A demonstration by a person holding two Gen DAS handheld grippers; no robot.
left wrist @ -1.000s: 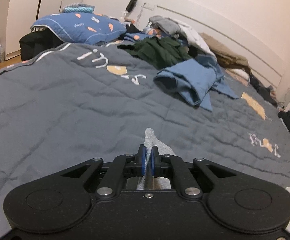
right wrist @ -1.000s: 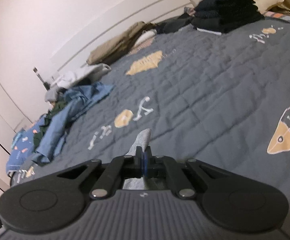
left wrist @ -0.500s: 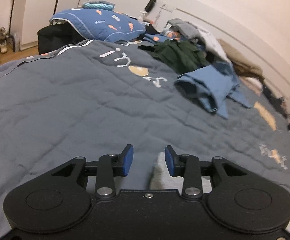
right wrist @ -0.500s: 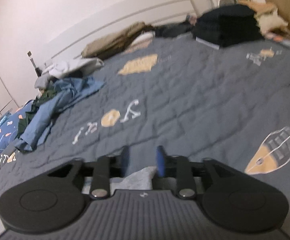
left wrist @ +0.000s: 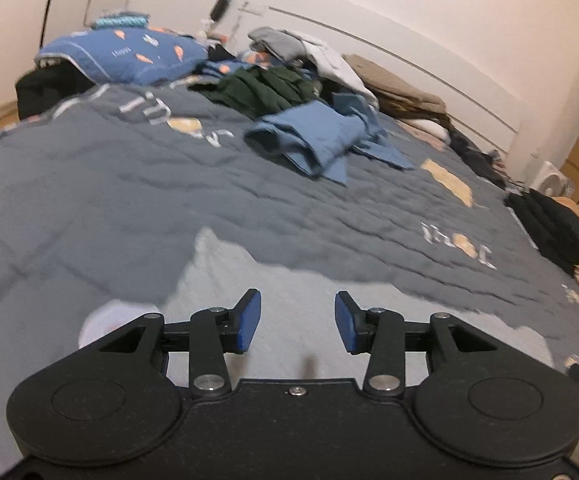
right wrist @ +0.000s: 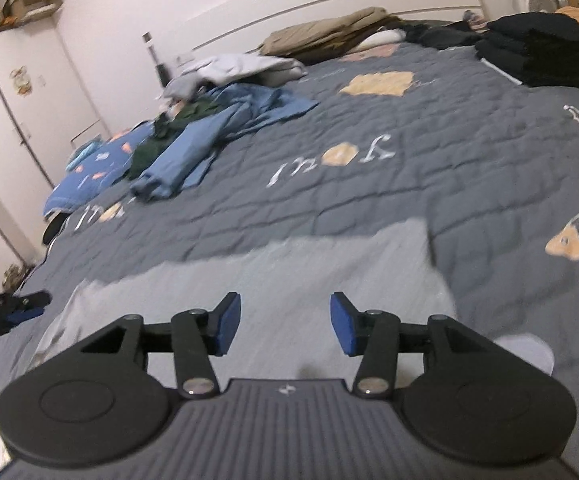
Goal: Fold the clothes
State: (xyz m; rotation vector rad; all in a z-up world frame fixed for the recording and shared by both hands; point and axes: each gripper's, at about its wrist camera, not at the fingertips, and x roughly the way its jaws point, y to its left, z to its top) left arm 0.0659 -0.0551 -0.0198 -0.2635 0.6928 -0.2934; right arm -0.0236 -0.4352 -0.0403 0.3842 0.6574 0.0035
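Pale grey knit garment [left wrist: 289, 304] lies flat on the dark grey quilted bedspread [left wrist: 129, 200], just under and ahead of both tongs. Left gripper [left wrist: 296, 322] and right gripper [right wrist: 285, 328] have just been opening, nothing between pads. We'd regrip matching corners evenly for the next fold.

We see soft, even indoor light, no glare. Motion blur smears light grey garment [left wrist: 289, 280] beneath left gripper [left wrist: 296, 322]. Fisheye bends edges; we note dark corners.
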